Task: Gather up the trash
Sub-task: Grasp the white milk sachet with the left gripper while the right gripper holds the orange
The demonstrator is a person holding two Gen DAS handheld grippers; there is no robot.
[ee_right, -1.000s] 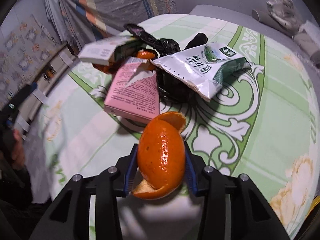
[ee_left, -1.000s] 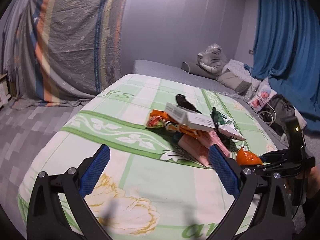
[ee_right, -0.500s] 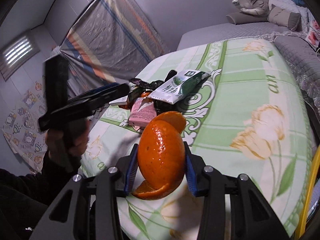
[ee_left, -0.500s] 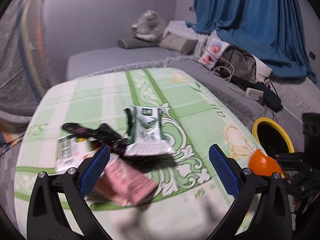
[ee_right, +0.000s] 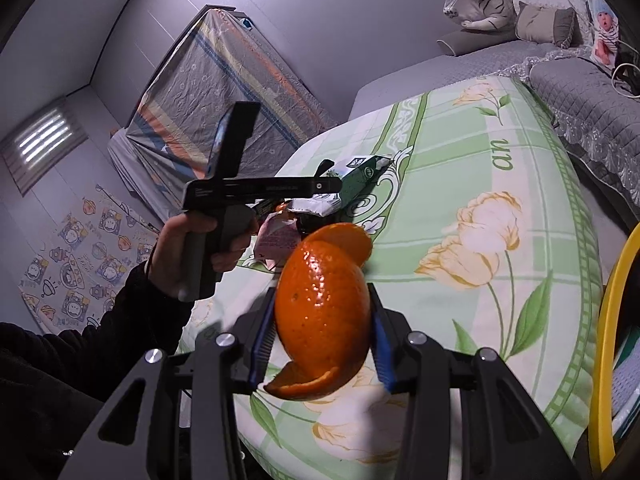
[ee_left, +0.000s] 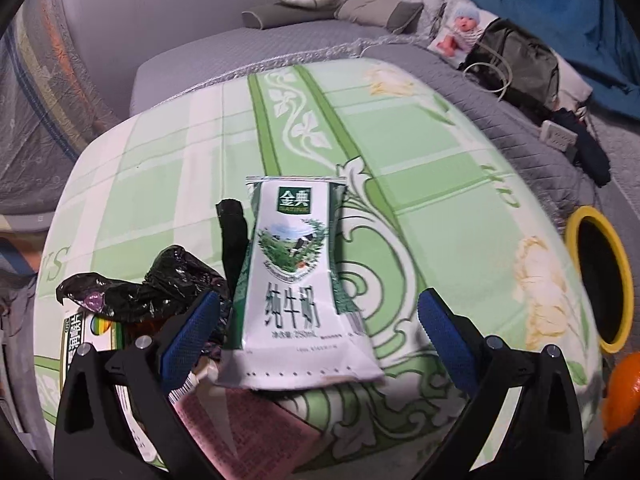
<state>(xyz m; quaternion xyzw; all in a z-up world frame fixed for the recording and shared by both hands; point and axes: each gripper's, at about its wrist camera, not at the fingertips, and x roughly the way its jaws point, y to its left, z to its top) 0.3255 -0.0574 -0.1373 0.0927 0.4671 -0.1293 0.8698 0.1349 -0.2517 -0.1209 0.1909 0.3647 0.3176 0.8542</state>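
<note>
My right gripper is shut on an orange peel and holds it above the near corner of the green flowered table. The peel also shows in the left wrist view at the right edge. My left gripper is open, its blue pads either side of a white and green milk pouch that lies on the trash pile. A black plastic bag, a pink carton and a white carton lie by the pouch. The left gripper also shows in the right wrist view.
A yellow-rimmed bin stands beside the table's right edge; its rim also shows in the right wrist view. A grey sofa with cushions, a bag and a doll lies beyond the table. A draped striped cloth covers furniture on the left.
My left gripper has swung in and down over the trash pile, so the milk pouch now lies between its open pads. My right gripper still holds the peel, nearer the bin.
</note>
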